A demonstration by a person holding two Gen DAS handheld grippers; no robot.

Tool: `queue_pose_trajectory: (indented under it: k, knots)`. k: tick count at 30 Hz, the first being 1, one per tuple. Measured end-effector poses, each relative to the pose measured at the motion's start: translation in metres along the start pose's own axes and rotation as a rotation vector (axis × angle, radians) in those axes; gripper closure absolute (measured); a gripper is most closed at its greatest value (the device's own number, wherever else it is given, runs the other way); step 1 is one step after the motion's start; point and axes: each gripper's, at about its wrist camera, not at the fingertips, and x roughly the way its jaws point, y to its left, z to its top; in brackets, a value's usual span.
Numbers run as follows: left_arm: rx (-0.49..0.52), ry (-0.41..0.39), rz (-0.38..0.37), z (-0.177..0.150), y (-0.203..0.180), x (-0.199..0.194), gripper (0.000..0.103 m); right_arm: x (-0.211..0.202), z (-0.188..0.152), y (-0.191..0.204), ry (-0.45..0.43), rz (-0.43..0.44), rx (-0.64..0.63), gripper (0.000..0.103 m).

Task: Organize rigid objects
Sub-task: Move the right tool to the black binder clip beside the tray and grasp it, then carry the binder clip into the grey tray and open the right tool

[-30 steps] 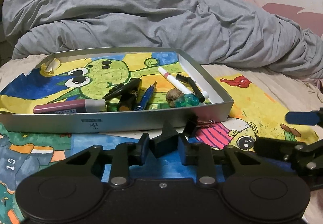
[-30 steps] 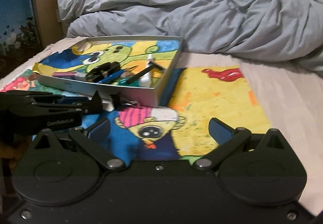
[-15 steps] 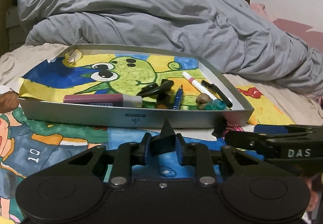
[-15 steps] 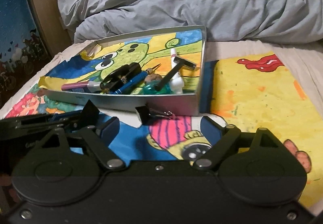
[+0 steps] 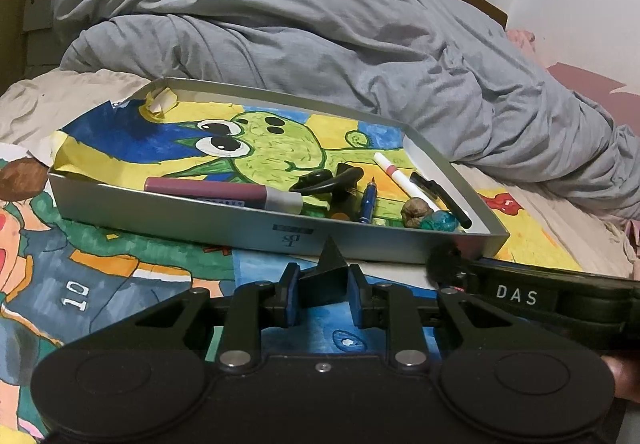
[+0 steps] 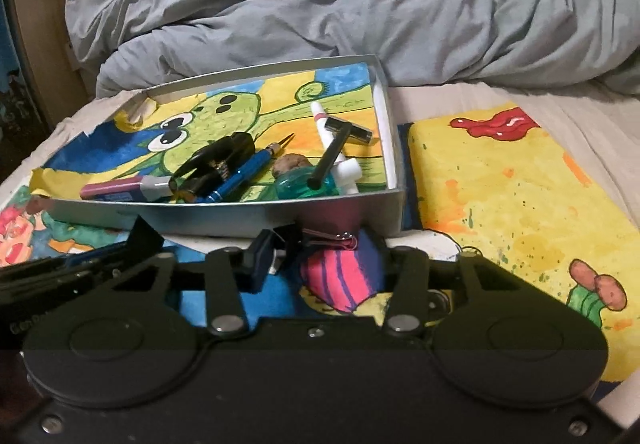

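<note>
Left gripper: its jaws stand narrow and pinch a black triangular piece, just in front of the box's near wall.
Right gripper: its jaws have just been closing; a binder clip with pink handles lies between them, but I cannot tell if the pads press it.
Silver box: it sits on painted sheets on the bed.
Inside the box: purple marker, blue pen, white pen, razor.
Grey duvet: it is heaped behind the box.
</note>
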Motion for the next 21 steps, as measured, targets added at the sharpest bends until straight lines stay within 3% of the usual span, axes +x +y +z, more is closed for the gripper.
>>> queue_pose_trajectory:
  k: [13, 21]
  knots:
    - [0.034, -0.002, 0.011, 0.0, -0.006, -0.003, 0.076, -0.016, -0.004, -0.011, 0.0, 0.048, -0.005, 0.066]
    - [0.044, -0.026, 0.02, 0.008, -0.017, -0.015, 0.076, -0.049, 0.002, -0.024, -0.044, 0.052, 0.007, 0.066]
